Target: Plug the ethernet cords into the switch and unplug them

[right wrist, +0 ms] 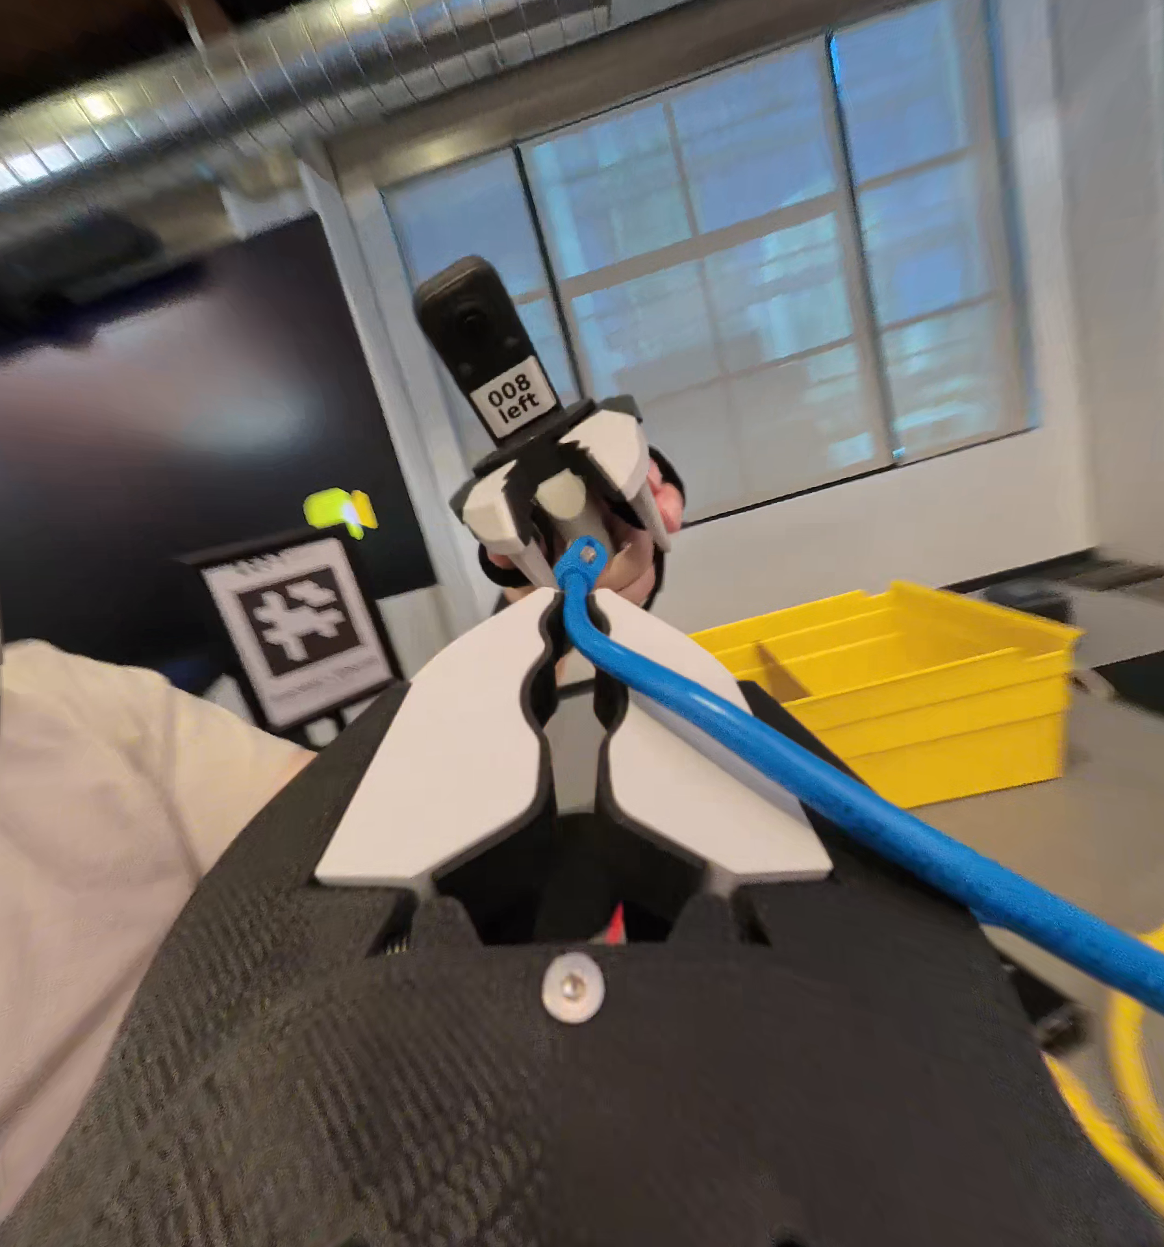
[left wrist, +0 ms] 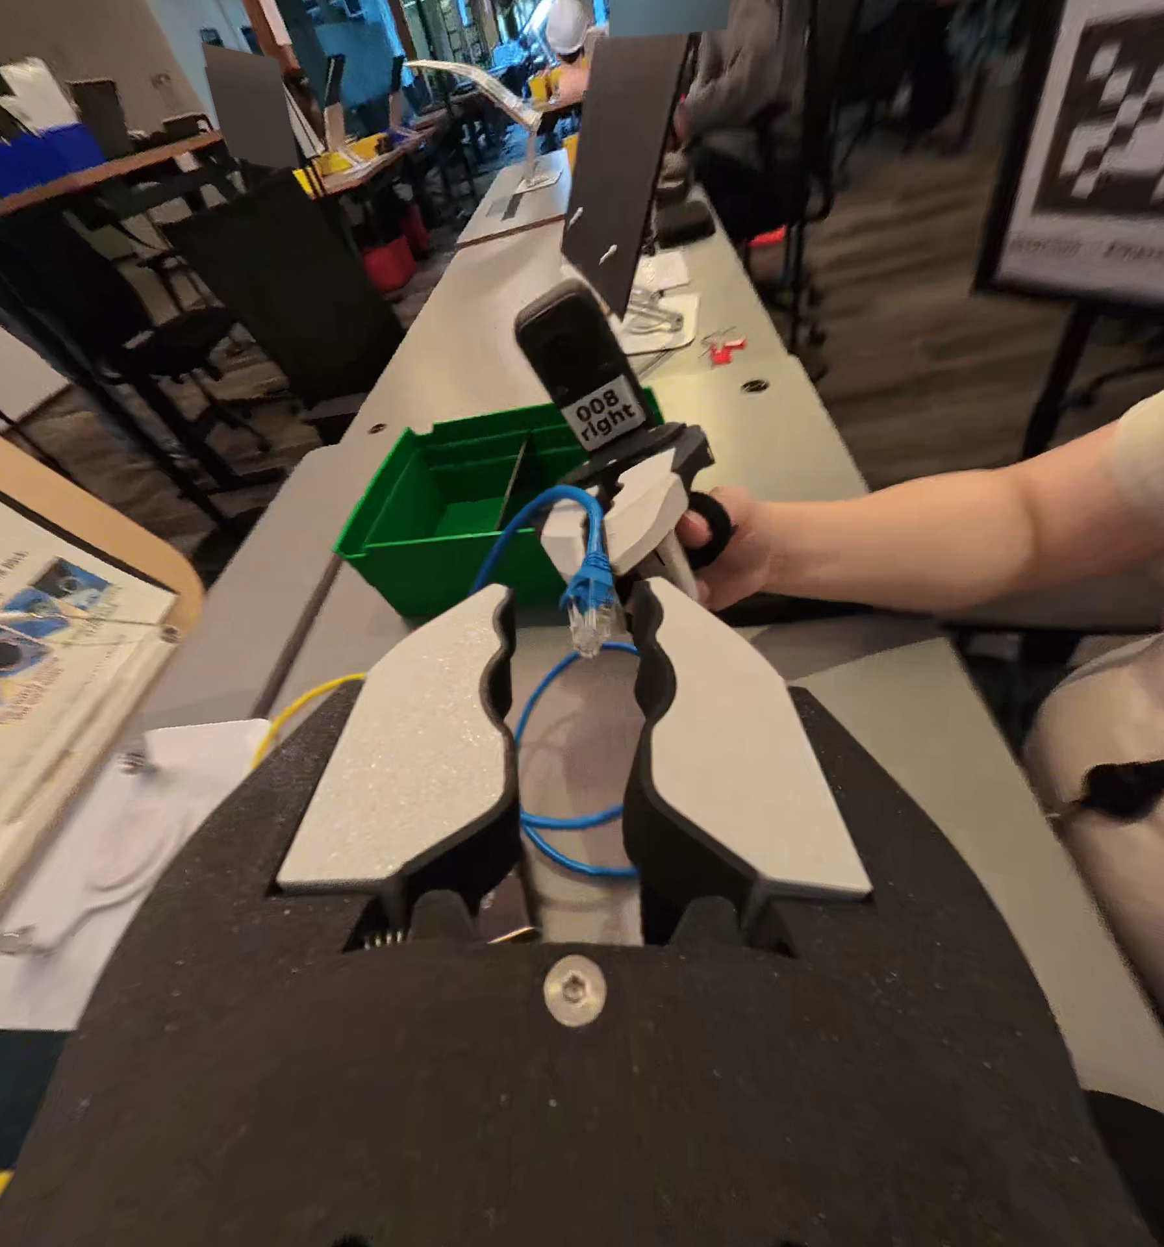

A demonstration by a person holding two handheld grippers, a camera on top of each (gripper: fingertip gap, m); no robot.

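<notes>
Blue ethernet cord (left wrist: 596, 533) pinched in the right gripper (left wrist: 606, 560), fingers closed on the cable just behind the plug (left wrist: 589, 617). Plug hanging tip-down, long axis near vertical, right at the mouth of the left gripper (left wrist: 572, 607), whose fingers (left wrist: 417, 708) stand open with nothing pressed between them. Plug nearer the left gripper's right-hand finger than the other. Rest of the cord looping on the tabletop (left wrist: 802, 418) below. Green bin (left wrist: 431, 540) just beyond. No switch in view, so plugging in judged not yet begun; likely a hand-over of the plug.
</notes>
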